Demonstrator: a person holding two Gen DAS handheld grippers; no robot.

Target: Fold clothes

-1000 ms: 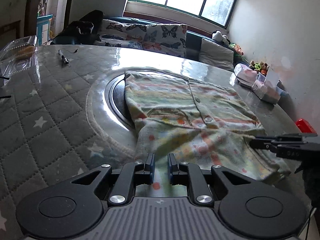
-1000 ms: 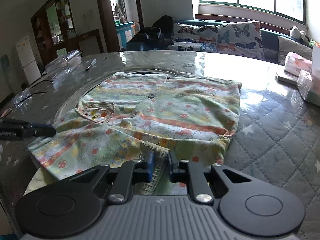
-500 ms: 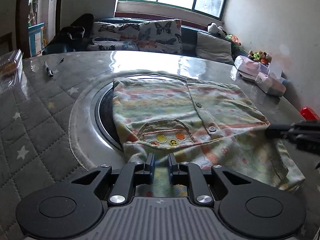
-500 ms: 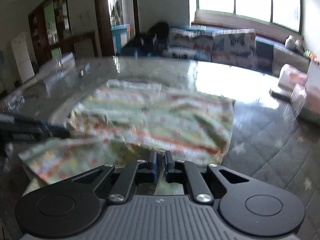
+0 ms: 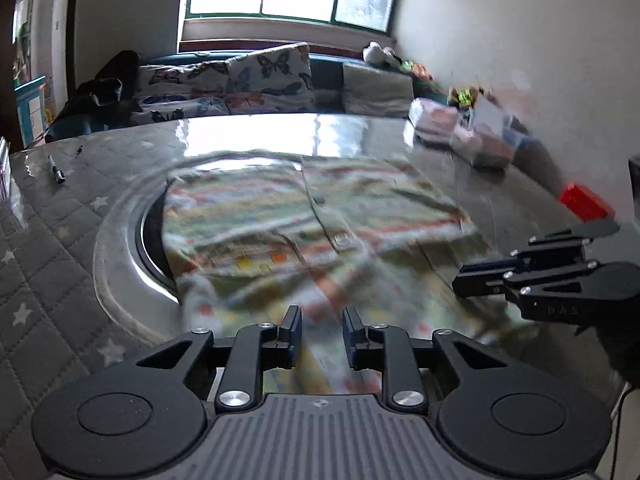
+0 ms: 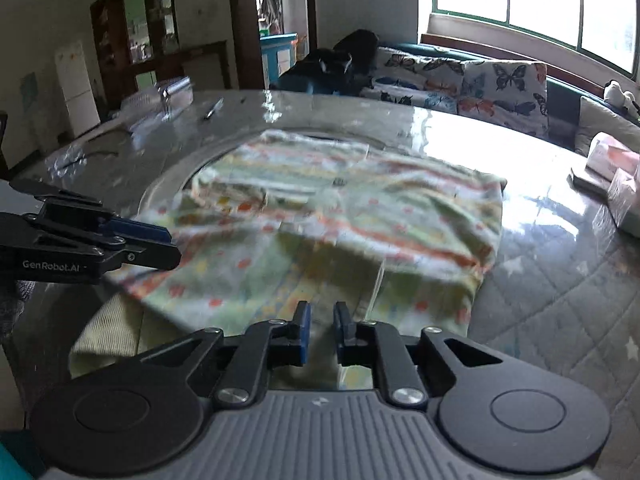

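Note:
A pale green and orange patterned button shirt (image 5: pixel 304 220) lies spread on the round table, its near hem folded up toward the middle; it also shows in the right wrist view (image 6: pixel 340 216). My left gripper (image 5: pixel 321 330) is open a little above the near edge of the cloth, with nothing between its fingers. My right gripper (image 6: pixel 319 326) is open too, just above the near hem. Each gripper shows in the other's view, the right one (image 5: pixel 520 272) and the left one (image 6: pixel 120 244), both over the cloth's corners.
The table (image 5: pixel 60 248) has a quilted star-pattern cover under clear plastic. A black pen (image 5: pixel 56 170) lies far left. Tissue packs and boxes (image 5: pixel 472 136) and a red object (image 5: pixel 584 202) sit at the right edge. A sofa with butterfly cushions (image 5: pixel 240 84) stands behind.
Both grippers have opened and let go of the shirt's hem, which now lies folded over the shirt. Both have lifted and drawn back slightly.

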